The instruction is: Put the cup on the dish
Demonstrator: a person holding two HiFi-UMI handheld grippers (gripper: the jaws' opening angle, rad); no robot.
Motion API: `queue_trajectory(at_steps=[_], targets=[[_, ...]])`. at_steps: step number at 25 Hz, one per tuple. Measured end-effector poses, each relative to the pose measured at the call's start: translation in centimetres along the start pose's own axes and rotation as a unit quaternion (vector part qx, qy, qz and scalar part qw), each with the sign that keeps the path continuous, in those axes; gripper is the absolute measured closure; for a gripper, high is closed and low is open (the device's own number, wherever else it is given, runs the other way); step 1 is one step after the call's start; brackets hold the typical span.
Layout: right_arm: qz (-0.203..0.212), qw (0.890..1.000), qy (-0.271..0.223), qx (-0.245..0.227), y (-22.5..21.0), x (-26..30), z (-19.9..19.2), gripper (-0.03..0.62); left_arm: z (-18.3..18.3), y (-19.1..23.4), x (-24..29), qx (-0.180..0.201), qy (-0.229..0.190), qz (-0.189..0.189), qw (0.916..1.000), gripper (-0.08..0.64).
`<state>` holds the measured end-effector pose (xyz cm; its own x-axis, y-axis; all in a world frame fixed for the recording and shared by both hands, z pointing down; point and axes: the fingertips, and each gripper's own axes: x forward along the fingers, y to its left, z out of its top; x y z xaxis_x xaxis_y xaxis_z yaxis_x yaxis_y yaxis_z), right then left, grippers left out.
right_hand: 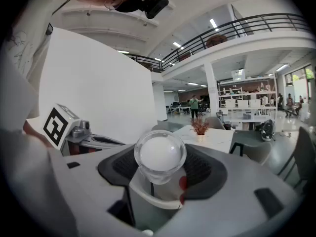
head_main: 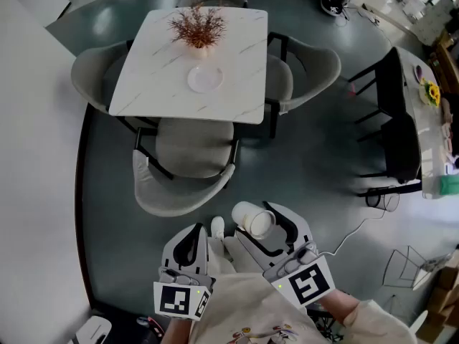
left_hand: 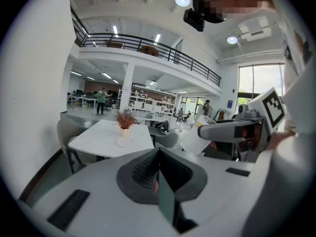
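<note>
A white cup [head_main: 252, 221] lies on its side between the jaws of my right gripper [head_main: 262, 226], which is shut on it, low over the floor and well short of the table. In the right gripper view the cup [right_hand: 160, 157] points its rounded bottom at the camera, between the dark pads [right_hand: 205, 172]. The white dish [head_main: 204, 78] rests on the white marble table [head_main: 158, 84], just in front of a dried plant in a vase [head_main: 198, 27]. My left gripper [head_main: 204, 235] hangs beside the right one, shut and empty, its jaws meeting in the left gripper view [left_hand: 158, 167].
Grey chairs surround the table: one on the near side [head_main: 188, 170], one left [head_main: 90, 70], one right [head_main: 308, 67]. A black table with black chairs [head_main: 391, 120] stands at the right. A white wall [head_main: 36, 156] runs along the left. A cable lies on the floor [head_main: 351, 231].
</note>
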<state>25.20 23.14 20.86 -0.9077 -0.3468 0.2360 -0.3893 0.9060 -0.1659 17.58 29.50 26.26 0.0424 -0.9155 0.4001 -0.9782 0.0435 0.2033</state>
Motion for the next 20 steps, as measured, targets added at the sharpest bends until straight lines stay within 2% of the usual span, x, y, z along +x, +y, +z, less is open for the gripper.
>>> queue_trajectory(at_steps=[4,8,12,18,20], targets=[[-0.013,1.0,0.009,-0.006,-0.4,-4.9,-2.0,0.322,0.2,-4.9,0.5,0.027,-0.007,-0.028,0.9992,0.557],[-0.048,0.999,0.022,0.005,-0.1,-8.7,-3.8,0.322,-0.6,-7.7,-0.9,0.034,-0.007,-0.052,0.9981,0.557],[-0.071,0.997,0.015,0.027,0.9,-10.6,-4.5,0.322,-1.4,-9.0,-2.5,0.04,-0.009,-0.069,0.9968,0.557],[-0.09,0.996,0.018,0.017,2.0,-10.4,-5.5,0.322,-3.0,-9.3,-3.7,0.054,0.0,-0.094,0.9941,0.557],[-0.095,0.995,0.022,0.02,2.0,-11.2,-6.1,0.322,-2.8,-10.5,-4.1,0.059,-0.012,-0.102,0.993,0.557]])
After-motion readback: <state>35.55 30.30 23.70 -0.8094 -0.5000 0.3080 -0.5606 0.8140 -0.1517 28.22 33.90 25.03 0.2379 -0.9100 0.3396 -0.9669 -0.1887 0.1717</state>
